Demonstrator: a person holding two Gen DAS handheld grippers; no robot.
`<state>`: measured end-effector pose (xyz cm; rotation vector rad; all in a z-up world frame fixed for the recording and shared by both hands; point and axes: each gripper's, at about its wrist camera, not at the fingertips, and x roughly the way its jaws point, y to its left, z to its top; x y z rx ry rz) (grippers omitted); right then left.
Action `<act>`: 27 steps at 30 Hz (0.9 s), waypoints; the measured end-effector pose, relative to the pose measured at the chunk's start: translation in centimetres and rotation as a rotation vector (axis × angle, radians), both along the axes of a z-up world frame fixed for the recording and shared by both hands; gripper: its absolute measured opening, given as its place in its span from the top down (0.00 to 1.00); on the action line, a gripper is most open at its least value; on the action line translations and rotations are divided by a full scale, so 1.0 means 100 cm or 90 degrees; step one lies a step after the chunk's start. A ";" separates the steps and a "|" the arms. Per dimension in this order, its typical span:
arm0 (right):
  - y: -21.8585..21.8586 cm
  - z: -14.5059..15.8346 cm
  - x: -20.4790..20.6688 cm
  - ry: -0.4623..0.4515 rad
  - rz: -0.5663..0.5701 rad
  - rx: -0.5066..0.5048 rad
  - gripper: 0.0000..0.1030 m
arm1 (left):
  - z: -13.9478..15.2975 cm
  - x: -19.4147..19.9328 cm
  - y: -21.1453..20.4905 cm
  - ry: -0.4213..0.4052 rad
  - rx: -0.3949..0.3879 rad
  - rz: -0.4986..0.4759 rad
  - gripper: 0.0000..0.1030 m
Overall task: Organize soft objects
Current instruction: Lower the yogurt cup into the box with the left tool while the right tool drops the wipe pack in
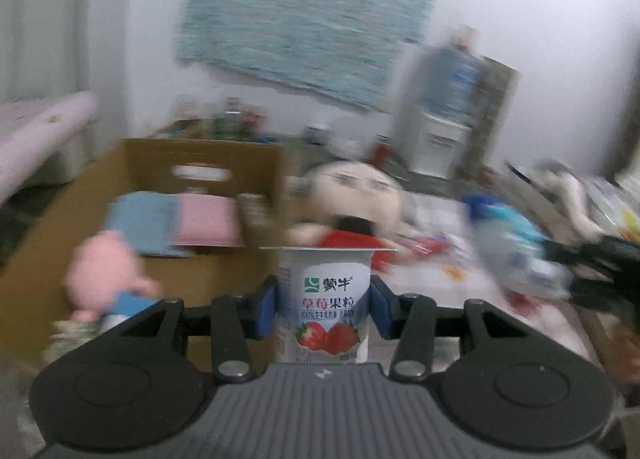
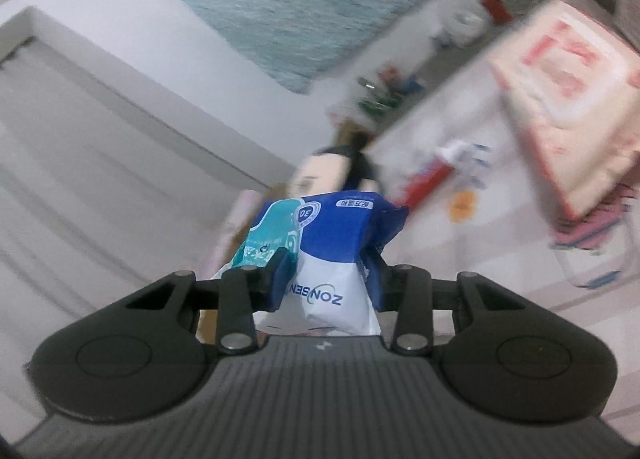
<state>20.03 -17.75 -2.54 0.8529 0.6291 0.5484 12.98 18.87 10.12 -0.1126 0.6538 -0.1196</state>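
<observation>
Background motion-blurred. Left gripper point(image 1: 323, 309) clamps upright strawberry yogurt cup point(image 1: 325, 303), Chinese label, above cardboard box's point(image 1: 204, 163) near edge. Right gripper point(image 2: 329, 283) pinches crumpled "ZONSEN" pack point(image 2: 324, 255), bottom hidden.

- Left gripper point(image 1: 324, 309): two black linkage arms on each side, joined by round silver pivot screws; blue pads on the inner faces of both fingers point(image 1: 265, 309).
- Left gripper base: grey ribbed plate with a small white mark at its front edge, flanked by two black rounded housings, each with a raised disc.
- Right gripper point(image 2: 330, 279): same build, with black linkages, silver screws, dark blue finger pads and a grey ribbed plate.
</observation>
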 end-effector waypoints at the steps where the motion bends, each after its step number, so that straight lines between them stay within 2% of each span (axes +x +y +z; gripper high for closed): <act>1: 0.006 0.005 0.000 -0.006 0.013 0.009 0.63 | 0.003 0.001 0.014 0.003 0.006 0.025 0.53; 3: 0.024 0.012 0.004 -0.009 0.044 0.033 0.63 | 0.009 0.008 0.043 0.015 0.029 0.061 0.53; 5: 0.043 0.019 0.010 -0.008 0.075 0.039 0.63 | 0.010 0.020 0.068 0.037 0.049 0.073 0.53; 9: 0.091 0.031 0.032 -0.008 0.117 0.014 0.63 | -0.005 0.069 0.099 0.101 0.087 0.066 0.53; 13: 0.135 0.041 0.052 -0.002 0.147 0.004 0.64 | -0.041 0.125 0.106 0.159 0.143 0.033 0.53; 15: 0.152 0.048 0.061 -0.006 0.156 -0.007 0.67 | -0.060 0.152 0.110 0.184 0.149 0.033 0.53; 17: 0.165 0.053 0.069 -0.011 0.173 -0.001 0.76 | -0.078 0.174 0.112 0.200 0.163 0.035 0.53; 18: 0.171 0.057 0.074 -0.013 0.175 -0.009 0.76 | -0.087 0.183 0.114 0.212 0.169 0.037 0.53; 21: 0.184 0.060 0.086 0.009 0.177 -0.037 0.76 | -0.107 0.200 0.122 0.271 0.146 0.059 0.53; 23: 0.194 0.056 0.094 0.020 0.184 -0.050 0.77 | -0.109 0.203 0.124 0.264 0.144 0.059 0.53; 27: 0.219 0.046 0.110 0.041 0.206 -0.078 0.77 | -0.113 0.204 0.121 0.267 0.179 0.044 0.52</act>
